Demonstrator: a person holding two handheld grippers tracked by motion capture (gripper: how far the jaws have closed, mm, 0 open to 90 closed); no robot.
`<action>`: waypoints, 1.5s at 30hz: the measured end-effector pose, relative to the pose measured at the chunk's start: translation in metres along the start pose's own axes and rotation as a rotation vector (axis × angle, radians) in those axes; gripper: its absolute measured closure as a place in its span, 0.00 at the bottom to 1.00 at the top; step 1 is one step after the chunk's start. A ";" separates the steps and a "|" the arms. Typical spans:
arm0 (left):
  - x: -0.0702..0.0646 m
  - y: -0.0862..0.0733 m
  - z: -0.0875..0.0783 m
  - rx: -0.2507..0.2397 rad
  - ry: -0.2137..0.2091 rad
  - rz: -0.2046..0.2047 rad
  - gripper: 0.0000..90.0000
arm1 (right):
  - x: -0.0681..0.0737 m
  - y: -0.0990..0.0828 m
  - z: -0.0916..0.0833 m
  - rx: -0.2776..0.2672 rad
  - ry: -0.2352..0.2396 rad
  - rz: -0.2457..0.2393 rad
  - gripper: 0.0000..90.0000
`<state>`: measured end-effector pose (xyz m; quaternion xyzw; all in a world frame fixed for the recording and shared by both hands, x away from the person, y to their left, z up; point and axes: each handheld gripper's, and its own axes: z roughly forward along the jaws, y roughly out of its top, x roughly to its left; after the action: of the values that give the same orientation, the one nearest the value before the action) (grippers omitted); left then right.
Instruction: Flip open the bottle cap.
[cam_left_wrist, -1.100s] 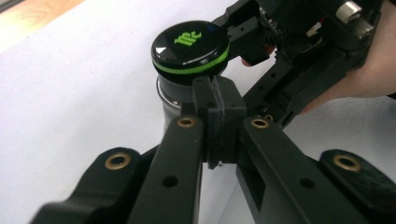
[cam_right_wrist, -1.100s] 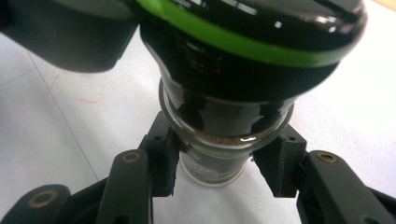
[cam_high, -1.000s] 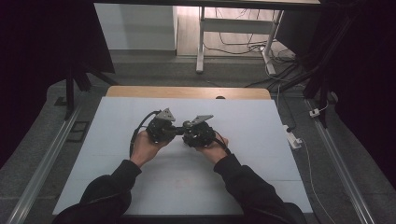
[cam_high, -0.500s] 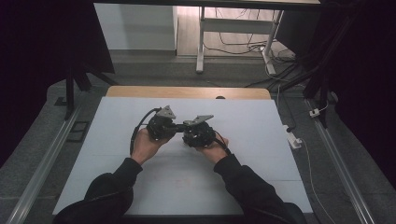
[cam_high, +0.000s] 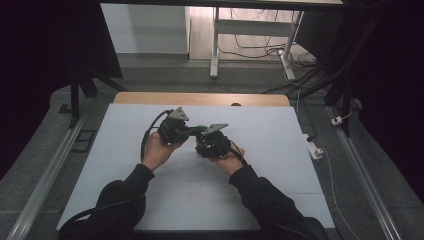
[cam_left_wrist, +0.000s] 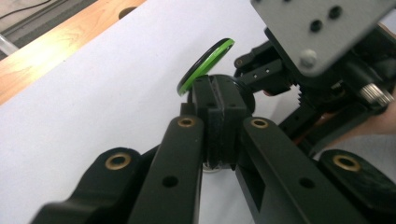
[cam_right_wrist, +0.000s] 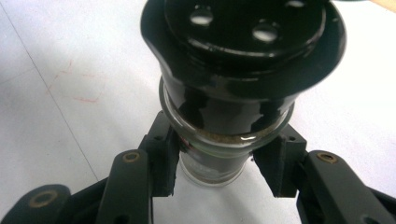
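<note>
Where the right gripper (cam_right_wrist: 219, 186) clamps its jaws on the glass body, the shaker jar (cam_right_wrist: 219, 154) stands between them, its black holed cap (cam_right_wrist: 243, 42) above. Beside it, the left gripper (cam_left_wrist: 219, 135) pinches the cap's flip lid (cam_left_wrist: 205, 65) over the white table (cam_high: 280, 130).

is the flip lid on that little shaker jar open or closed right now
Open. The green-rimmed flip lid stands tilted up off the black cap, and the cap's shaker holes on the small glass jar lie uncovered.

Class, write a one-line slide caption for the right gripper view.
Right tool clamps a glass shaker jar with a black perforated cap above the white table.
</note>
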<state>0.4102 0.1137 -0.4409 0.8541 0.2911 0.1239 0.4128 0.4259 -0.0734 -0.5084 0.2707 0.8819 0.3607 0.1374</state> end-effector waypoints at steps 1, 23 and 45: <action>0.002 0.001 0.001 -0.002 0.005 -0.007 0.99 | 0.000 0.000 0.000 0.000 0.000 -0.001 0.59; 0.011 -0.003 -0.005 0.010 -0.012 -0.048 0.87 | 0.000 -0.001 0.000 -0.002 0.003 -0.003 0.59; -0.003 -0.039 -0.044 -0.012 -0.061 -0.114 0.32 | 0.000 -0.001 0.001 -0.011 0.005 0.003 0.53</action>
<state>0.3720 0.1587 -0.4431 0.8371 0.3255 0.0759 0.4331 0.4255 -0.0739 -0.5098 0.2704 0.8798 0.3663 0.1364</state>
